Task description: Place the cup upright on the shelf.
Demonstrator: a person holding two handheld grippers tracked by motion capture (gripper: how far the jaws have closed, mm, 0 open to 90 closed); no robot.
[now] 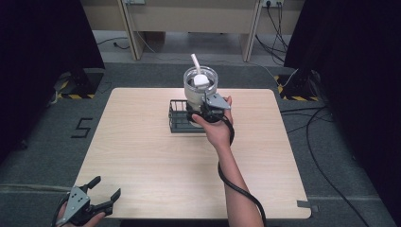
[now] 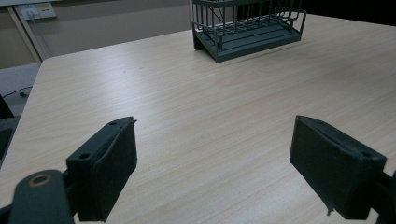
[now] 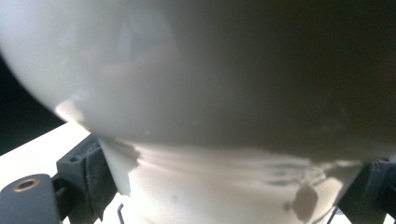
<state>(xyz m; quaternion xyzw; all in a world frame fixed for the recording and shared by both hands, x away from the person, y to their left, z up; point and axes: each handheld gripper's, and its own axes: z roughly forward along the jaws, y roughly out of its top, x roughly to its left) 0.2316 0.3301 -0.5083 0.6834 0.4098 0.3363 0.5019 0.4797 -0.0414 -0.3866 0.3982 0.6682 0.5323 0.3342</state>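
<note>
The right claw (image 1: 204, 109) pinches a white lidded tumbler (image 1: 200, 87), straw upright, over a dark wire rack (image 1: 178, 117) at the counter's (image 1: 142, 156) far middle; the left claw (image 1: 105, 191) rests spread at the near-left edge.

1. A white cup (image 1: 200, 90) with a clear lid and white straw stands upright (close up, its wall looks pale and smooth) near the table's far edge.
2. It sits at the dark wire basket (image 1: 178, 116), held by the right gripper (image 1: 204, 108).
</note>
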